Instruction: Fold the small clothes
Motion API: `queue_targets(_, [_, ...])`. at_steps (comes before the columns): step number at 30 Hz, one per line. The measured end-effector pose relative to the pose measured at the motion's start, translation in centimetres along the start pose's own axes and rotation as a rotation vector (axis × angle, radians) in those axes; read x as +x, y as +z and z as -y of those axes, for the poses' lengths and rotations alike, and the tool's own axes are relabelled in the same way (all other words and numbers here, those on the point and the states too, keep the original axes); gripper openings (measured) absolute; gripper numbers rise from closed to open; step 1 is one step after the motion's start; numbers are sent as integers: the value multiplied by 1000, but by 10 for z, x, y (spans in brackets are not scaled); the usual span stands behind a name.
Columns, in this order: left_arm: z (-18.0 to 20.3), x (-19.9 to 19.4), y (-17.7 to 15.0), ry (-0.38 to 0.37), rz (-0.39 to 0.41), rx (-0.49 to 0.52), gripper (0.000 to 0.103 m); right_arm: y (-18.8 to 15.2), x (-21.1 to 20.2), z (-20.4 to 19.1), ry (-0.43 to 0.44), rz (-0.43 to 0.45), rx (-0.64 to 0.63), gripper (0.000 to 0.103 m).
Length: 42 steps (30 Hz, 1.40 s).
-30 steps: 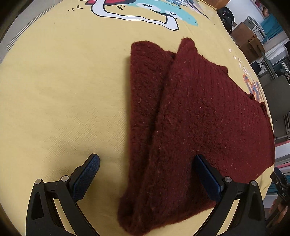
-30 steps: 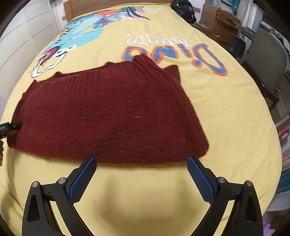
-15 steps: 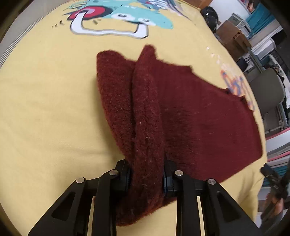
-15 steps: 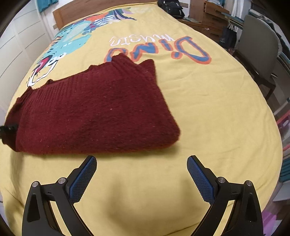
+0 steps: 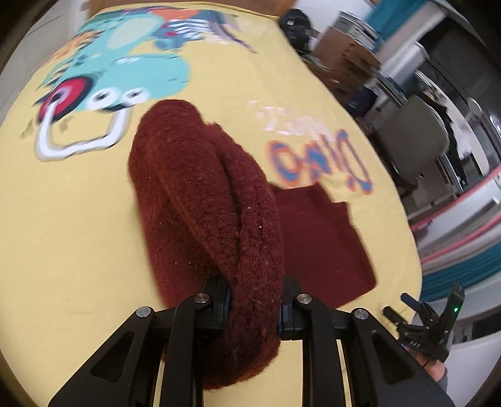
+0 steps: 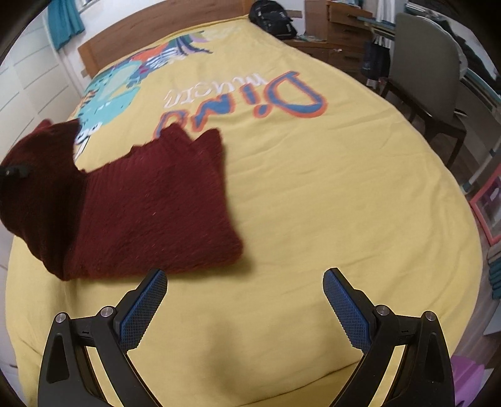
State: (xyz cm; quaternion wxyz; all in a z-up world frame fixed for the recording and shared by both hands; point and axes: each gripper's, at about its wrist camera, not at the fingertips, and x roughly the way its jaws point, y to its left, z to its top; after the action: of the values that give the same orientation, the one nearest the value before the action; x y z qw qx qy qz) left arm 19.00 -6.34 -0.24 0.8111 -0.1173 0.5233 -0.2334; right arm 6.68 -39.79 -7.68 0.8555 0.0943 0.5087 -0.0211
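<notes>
The left claw (image 5: 254, 308) is pinching a thick bunch of the dark red sweater (image 5: 206, 200). Its jaws have just been closing, and the fuzzy cloth is squeezed tight between them. The pinched end of the sweater is hanging up off the bed and is bulging out in a big soft roll in front of the claw. The other end is lying flat on the yellow blanket (image 5: 78, 219), off to the right in the left wrist view.

In the right wrist view the sweater (image 6: 150, 203) is lying on the left part of the bed. Its left end is raised in a dark lump at the edge of the picture, and the rest is spreading flat on the yellow blanket (image 6: 328, 194). The picture is a bit blurry there.

The right claw (image 6: 245, 281) is spread wide. Nothing is between its blue pads (image 6: 142, 310). It is hanging over bare blanket, just beside the near edge of the sweater, not touching it.

The blanket is showing a blue dinosaur picture (image 5: 125, 62) and big blue and orange letters (image 6: 250, 100). A gray chair (image 6: 429, 72) is standing beside the bed on the right, and a black bag (image 6: 272, 15) is sitting at the far end.
</notes>
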Motion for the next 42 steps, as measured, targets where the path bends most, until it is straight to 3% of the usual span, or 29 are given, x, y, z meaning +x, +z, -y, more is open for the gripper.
queue_targets(5, [78, 51, 23, -12, -38, 100, 17, 7, -10, 24, -14, 17, 37, 100])
queue_targets(9, [117, 119, 18, 67, -118, 139, 17, 7, -11, 38, -22, -3, 64, 100])
queue_targets(16, [118, 173, -21, 257, -212, 159, 20, -4, -2, 51, -46, -65, 77, 100])
queue_targets(22, [117, 175, -17, 286, -223, 136, 26, -14, 3, 54, -49, -90, 82, 100])
queue_targets(25, [119, 172, -14, 294, -243, 133, 35, -15, 3, 53, -37, -87, 85, 100])
queue_targets(28, [121, 166, -12, 300, -246, 135, 56, -13, 1, 51, -35, -82, 69, 100])
queue_targets(30, [121, 161, -8, 265, -240, 115, 88, -12, -2, 51, -37, -71, 72, 100])
queue_targets(32, [122, 150, -7, 235, -228, 103, 100, -10, -3, 52, -32, -66, 77, 100])
queue_targets(37, [122, 119, 3, 194, -170, 103, 101, -5, -7, 48, -32, -54, 75, 100])
queue_targets(42, [100, 80, 14, 112, -119, 22, 102, 3, -12, 31, -13, -52, 46, 100])
